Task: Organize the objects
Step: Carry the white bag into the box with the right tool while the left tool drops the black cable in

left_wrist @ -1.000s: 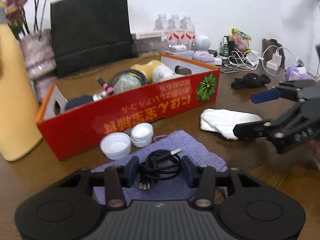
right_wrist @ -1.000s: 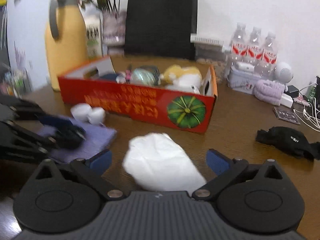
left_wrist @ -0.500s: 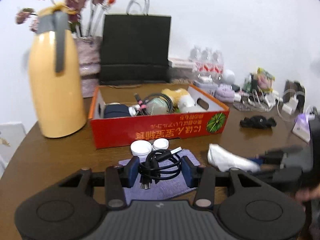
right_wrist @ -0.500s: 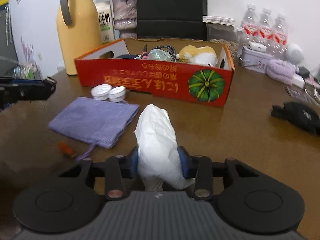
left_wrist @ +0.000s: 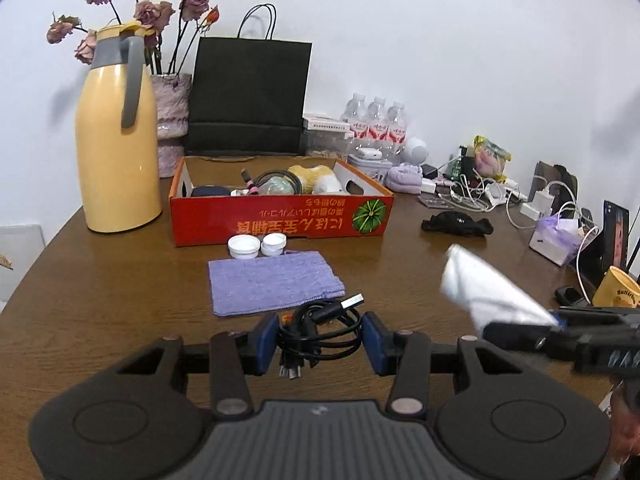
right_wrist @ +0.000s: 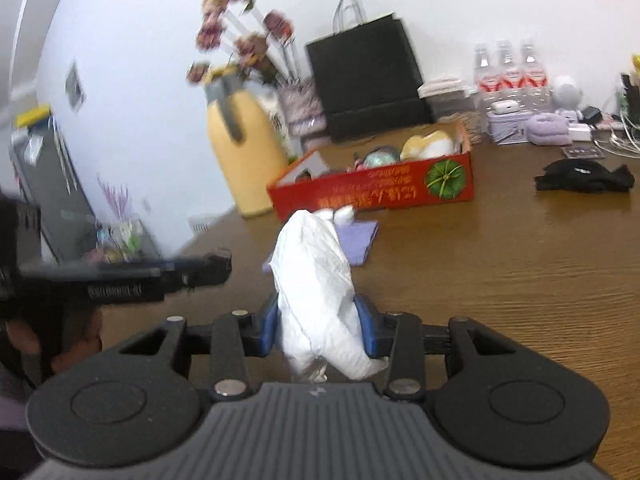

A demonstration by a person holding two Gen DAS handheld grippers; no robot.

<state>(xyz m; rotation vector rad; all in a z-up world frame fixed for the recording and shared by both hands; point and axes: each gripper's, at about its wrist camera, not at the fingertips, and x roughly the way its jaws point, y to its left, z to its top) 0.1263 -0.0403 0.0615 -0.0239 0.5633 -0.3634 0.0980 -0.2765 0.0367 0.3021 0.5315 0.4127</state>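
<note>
My left gripper (left_wrist: 320, 338) is shut on a coiled black USB cable (left_wrist: 318, 328) and holds it above the table, near the front edge of a purple cloth (left_wrist: 272, 282). My right gripper (right_wrist: 320, 326) is shut on a crumpled white plastic bag (right_wrist: 316, 276), lifted off the table; the bag also shows in the left wrist view (left_wrist: 488, 292). A red cardboard box (left_wrist: 280, 220) with several items inside stands behind the cloth. Two white lids (left_wrist: 256, 245) lie in front of the box.
A yellow thermos jug (left_wrist: 118, 140), a vase of flowers (left_wrist: 172, 128) and a black paper bag (left_wrist: 248, 96) stand at the back. A black cloth item (left_wrist: 456, 225), chargers with cables (left_wrist: 480, 194), water bottles (left_wrist: 376, 126) and a yellow mug (left_wrist: 618, 294) crowd the right side.
Both grippers have risen and pulled back from the table. The right gripper closed on the white bag and lifted it. The left still holds the cable, now clear of the purple cloth.
</note>
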